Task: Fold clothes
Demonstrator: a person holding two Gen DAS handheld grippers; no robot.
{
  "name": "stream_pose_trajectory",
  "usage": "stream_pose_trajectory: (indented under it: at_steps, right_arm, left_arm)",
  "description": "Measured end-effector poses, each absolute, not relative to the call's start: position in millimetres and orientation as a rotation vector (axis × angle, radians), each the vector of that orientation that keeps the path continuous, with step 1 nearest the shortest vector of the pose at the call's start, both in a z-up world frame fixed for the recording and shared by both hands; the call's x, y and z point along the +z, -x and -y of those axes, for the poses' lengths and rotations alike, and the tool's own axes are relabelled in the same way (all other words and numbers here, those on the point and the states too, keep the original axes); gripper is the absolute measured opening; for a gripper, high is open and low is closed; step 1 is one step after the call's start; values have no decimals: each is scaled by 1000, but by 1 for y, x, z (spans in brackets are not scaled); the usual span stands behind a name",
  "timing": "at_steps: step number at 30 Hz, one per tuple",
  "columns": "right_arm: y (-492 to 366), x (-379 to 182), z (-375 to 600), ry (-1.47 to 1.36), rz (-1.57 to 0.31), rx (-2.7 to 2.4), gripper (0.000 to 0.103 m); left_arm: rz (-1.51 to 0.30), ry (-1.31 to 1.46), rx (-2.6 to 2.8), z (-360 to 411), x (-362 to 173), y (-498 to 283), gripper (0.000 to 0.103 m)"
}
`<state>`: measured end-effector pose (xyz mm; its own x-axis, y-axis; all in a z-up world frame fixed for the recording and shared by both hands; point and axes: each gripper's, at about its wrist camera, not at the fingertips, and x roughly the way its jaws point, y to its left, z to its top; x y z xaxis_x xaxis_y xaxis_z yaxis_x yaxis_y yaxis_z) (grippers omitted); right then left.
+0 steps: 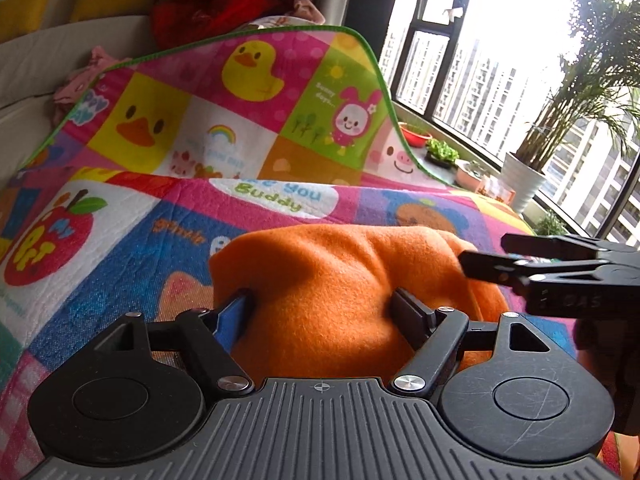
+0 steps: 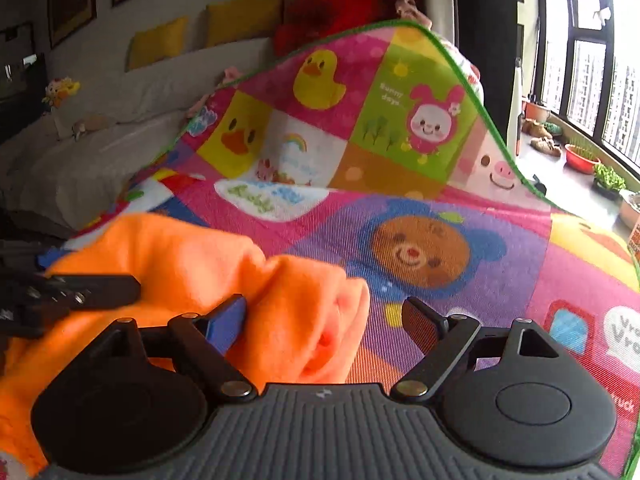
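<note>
An orange fleece garment [image 1: 340, 288] lies bunched on a colourful cartoon play mat [image 1: 120, 220]. My left gripper [image 1: 324, 304] is open, its fingers spread wide on either side of the orange bundle, pressed into the cloth. My right gripper [image 2: 324, 320] is open too, over the right end of the same garment [image 2: 200, 264], with the folded edge between its fingers. The right gripper also shows in the left wrist view [image 1: 560, 268], coming in from the right at the garment's far side. The left gripper shows at the left edge of the right wrist view [image 2: 80, 292].
The mat's far edge [image 2: 400, 120] curls up against a grey sofa [image 2: 120, 120] with yellow cushions [image 2: 240, 16] and red clothes [image 1: 224, 0]. Windows, potted plants [image 1: 528, 176] and a red bowl [image 2: 580, 160] are at the right.
</note>
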<state>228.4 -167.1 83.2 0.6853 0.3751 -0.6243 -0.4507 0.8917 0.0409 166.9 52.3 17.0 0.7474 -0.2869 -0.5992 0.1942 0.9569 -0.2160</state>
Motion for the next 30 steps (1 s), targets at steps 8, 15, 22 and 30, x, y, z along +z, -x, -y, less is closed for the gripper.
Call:
stream_pose_trajectory:
  at_steps: [8, 15, 22, 30]
  right_arm:
    - [-191, 92, 195, 59, -713, 497, 95]
    - [-173, 80, 193, -124, -851, 615, 77]
    - [-202, 81, 115, 16, -782, 682, 68]
    - [-260, 81, 25, 147, -671, 724, 67]
  left_arm:
    - [-667, 215, -273, -80, 28, -130, 91]
    - [-753, 268, -313, -84, 4, -118, 90]
    - [-703, 283, -267, -98, 6, -127, 79]
    - [-631, 361, -99, -172, 2, -181, 80]
